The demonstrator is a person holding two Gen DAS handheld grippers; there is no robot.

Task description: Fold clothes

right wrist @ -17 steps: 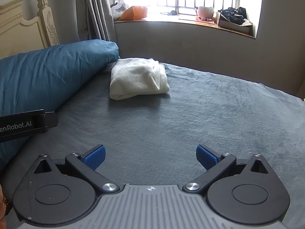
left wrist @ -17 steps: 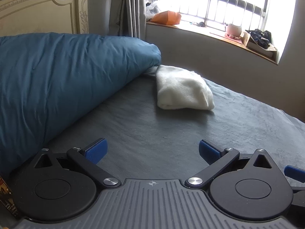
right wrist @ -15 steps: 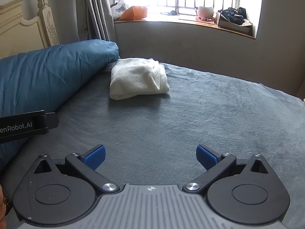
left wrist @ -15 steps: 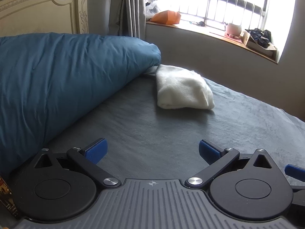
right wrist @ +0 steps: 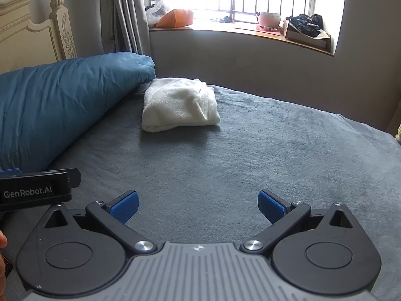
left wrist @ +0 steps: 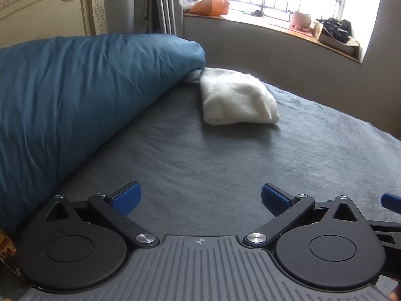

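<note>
The grey bed sheet fills nearly everything in both views, spread flat and bare in front of the tools, and along its left side the big blue duvet lies bunched in a long roll against the cream headboard. At the far end, tucked right against the tip of that duvet, sits the white garment, already folded into a compact bundle and resting on the sheet well ahead of both grippers, touched by neither. Behind it the windowsill carries an orange bag and a box of dark items. Now the tongs: the left gripper hovers over bare sheet, angled downward, its blue pads spread as wide as they go with nothing between them. The right gripper is just beside it, likewise spread fully apart, empty, only grey sheet showing in the gap, and the left tool's black finger pokes into its view at the left edge
</note>
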